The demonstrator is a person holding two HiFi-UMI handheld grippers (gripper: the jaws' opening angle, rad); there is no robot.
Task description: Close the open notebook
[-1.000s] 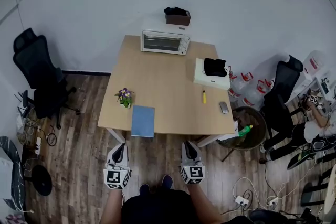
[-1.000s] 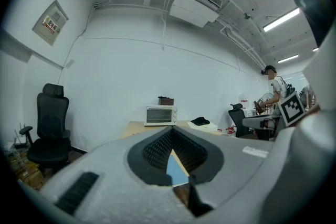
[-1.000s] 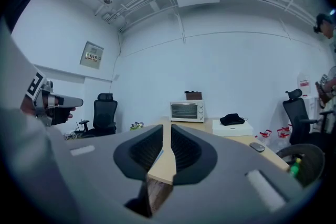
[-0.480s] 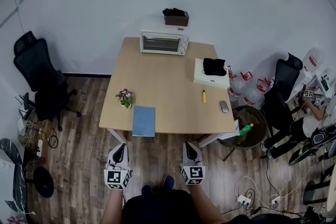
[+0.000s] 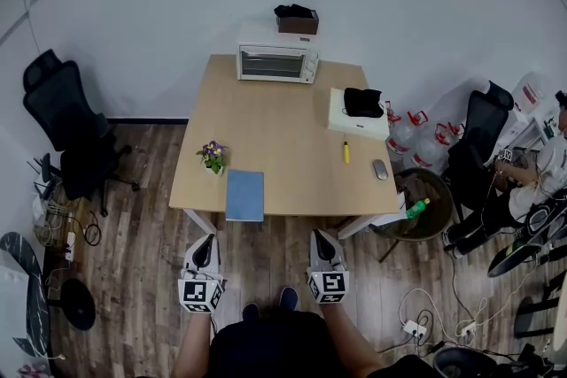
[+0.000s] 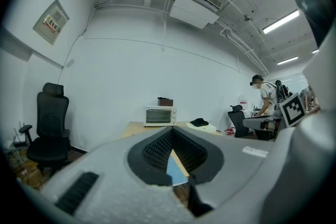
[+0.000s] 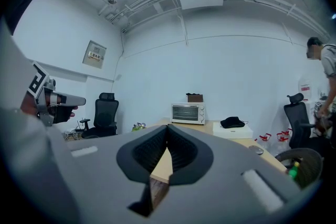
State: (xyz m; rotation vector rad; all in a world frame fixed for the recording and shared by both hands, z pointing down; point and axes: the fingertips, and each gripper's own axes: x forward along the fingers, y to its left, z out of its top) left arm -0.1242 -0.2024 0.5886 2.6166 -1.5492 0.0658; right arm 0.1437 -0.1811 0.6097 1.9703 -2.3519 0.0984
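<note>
The blue notebook [image 5: 244, 195] lies flat with its cover shut on the wooden table [image 5: 275, 128], at the near edge left of centre. Both grippers hang in front of the table, short of its near edge and touching nothing. My left gripper [image 5: 205, 245] points at the notebook, whose blue cover [image 6: 173, 173] shows through the gap under its shut jaws. My right gripper [image 5: 320, 241] is to the right of the notebook, its jaws closed together with nothing between them, and bare table top [image 7: 160, 162] shows beyond them.
On the table stand a toaster oven [image 5: 277, 63], a small flower pot [image 5: 212, 157], a white box with a black item [image 5: 358, 116], a yellow pen [image 5: 345, 152] and a mouse [image 5: 381, 169]. An office chair [image 5: 66, 133] stands left; a bin [image 5: 416, 208] and a seated person [image 5: 554, 164] are right.
The head view has shifted slightly. Both grippers stay in front of the table's near edge, and the notebook has not moved.
</note>
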